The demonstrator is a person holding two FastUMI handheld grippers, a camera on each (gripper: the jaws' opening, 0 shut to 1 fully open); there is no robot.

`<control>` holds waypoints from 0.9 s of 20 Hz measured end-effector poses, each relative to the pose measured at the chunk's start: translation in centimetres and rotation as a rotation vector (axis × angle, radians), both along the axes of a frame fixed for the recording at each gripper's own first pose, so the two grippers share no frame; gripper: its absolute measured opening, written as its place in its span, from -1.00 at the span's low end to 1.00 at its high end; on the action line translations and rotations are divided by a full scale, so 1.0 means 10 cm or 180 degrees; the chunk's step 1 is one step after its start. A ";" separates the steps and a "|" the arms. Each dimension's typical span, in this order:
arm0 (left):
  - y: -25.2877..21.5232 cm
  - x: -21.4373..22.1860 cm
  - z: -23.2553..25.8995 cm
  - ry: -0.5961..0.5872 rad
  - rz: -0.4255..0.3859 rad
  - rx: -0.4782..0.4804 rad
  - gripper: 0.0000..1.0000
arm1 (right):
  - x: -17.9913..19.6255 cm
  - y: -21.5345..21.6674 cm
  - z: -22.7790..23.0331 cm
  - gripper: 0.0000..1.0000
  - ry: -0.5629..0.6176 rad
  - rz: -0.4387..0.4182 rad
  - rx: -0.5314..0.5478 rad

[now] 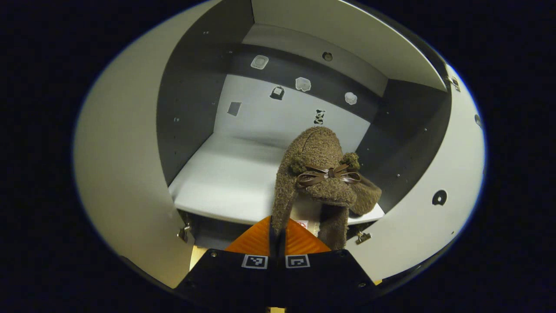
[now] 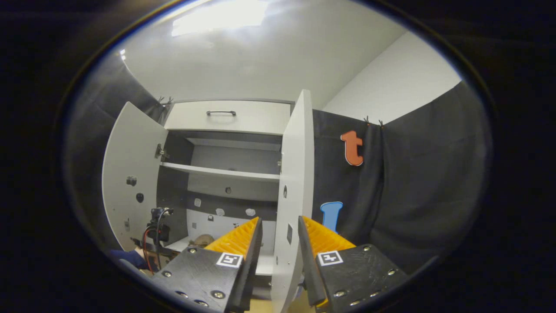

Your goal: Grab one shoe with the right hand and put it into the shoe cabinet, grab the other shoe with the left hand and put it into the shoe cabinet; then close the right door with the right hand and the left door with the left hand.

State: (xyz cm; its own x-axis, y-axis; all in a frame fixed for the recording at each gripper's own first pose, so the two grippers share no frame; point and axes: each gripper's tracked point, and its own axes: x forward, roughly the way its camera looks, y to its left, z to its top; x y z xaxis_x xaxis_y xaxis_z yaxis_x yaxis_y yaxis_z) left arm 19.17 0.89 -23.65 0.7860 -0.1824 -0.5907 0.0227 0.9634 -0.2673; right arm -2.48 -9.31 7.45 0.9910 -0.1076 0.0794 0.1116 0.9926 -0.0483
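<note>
A brown fuzzy shoe with a dark ribbon bow hangs over the front right of the cabinet's lower white shelf. My left gripper is shut on the shoe's collar from below. A second brown shape, probably the other shoe, lies just behind it on the right. In the right gripper view, my right gripper is open, its fingers on either side of the open right door's edge, without pressing on it. Farther off there, the left gripper is at the shelf beside the shoe.
Both white cabinet doors stand wide open: left door and right door. Inside are grey walls, an upper shelf and small stickers on the back panel. A drawer with a dark handle tops the cabinet. A blue sleeve is at lower left.
</note>
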 end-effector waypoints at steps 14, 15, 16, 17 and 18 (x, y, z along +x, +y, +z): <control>0.20 0.91 -0.17 0.0095 0.0182 0.0228 -0.92 | -0.21 -0.51 -0.10 -0.05 0.0065 -0.0530 0.0020; 0.19 0.94 -0.19 0.0096 0.0170 0.0273 -0.99 | -0.22 -0.54 -0.11 -0.06 0.0069 -0.0557 0.0019; 0.19 0.97 -0.20 0.0096 0.0157 0.0302 -0.99 | -0.23 -0.56 -0.11 -0.08 0.0073 -0.0581 0.0015; 0.16 0.98 -0.22 0.0106 0.0134 0.0327 -0.98 | -0.24 -0.58 -0.12 -0.09 0.0081 -0.0600 0.0009; 0.14 1.00 -0.23 0.0105 0.0106 0.0364 -0.99 | -0.25 -0.60 -0.13 -0.10 0.0090 -0.0617 0.0002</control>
